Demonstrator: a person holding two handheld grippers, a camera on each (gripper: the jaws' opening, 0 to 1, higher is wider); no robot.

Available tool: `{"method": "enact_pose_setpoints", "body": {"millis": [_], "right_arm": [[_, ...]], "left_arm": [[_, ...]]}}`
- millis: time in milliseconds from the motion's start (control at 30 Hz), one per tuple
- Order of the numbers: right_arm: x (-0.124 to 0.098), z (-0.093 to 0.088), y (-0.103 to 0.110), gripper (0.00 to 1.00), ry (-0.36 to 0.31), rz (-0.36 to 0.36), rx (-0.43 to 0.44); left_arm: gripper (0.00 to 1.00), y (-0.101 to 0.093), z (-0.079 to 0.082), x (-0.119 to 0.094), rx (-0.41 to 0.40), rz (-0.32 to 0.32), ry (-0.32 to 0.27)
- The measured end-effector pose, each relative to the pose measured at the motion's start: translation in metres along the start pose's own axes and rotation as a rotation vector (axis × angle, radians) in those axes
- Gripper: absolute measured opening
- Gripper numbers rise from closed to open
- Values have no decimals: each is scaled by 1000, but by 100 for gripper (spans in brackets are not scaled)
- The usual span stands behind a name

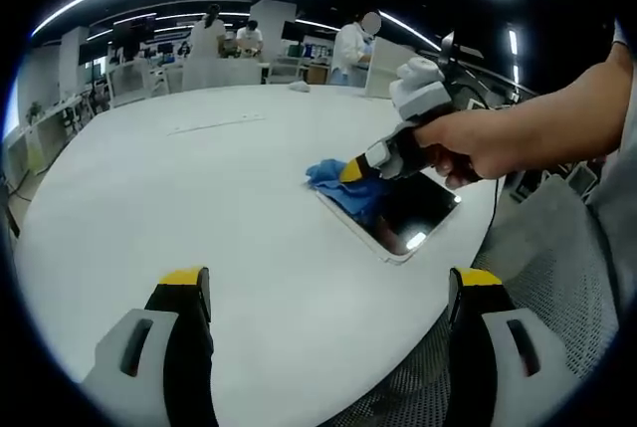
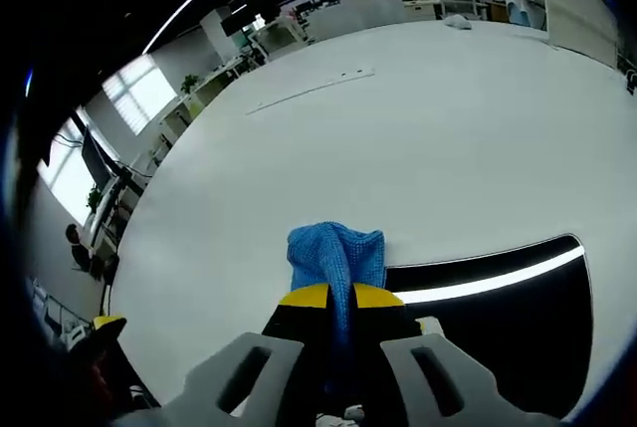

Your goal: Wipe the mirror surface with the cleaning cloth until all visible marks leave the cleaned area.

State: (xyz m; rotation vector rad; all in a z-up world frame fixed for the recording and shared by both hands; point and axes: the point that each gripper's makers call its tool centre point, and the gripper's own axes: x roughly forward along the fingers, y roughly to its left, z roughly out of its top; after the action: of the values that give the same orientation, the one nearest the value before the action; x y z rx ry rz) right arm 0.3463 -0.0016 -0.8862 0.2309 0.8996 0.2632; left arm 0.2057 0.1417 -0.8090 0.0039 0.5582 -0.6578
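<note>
the rectangular mirror (image 1: 398,216) lay flat on the round white table (image 1: 199,208) near its edge. the right gripper (image 2: 336,298), jaws pinched together on the blue cleaning cloth (image 2: 335,256), pressed it onto the mirror's far corner. the left gripper (image 1: 328,283) hovered over the table beside the mirror, jaws spread wide, holding nothing.

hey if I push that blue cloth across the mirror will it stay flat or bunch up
Probably bunch up: the blue cloth looks soft and knitted, already folded where the right tongs pinch it. It likely drags rather than slides on the white table. On the smooth mirror it should glide more easily.
</note>
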Motion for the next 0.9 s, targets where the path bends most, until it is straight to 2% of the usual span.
{"method": "enact_pose_setpoints", "body": {"millis": [167,333,533,900], "right_arm": [[-12,-11,8,1,-3,-8,-44],[-20,-17,12,1,9,-1,-64],[-26,-22,14,1,12,6,-58],[-33,-33,18,1,22,20,-49]], "left_arm": [[99,2,-1,0,-20,2,-4],[99,-1,-1,0,29,2,3],[99,6,-4,0,18,16,3],[99,6,-4,0,28,24,6]]}}
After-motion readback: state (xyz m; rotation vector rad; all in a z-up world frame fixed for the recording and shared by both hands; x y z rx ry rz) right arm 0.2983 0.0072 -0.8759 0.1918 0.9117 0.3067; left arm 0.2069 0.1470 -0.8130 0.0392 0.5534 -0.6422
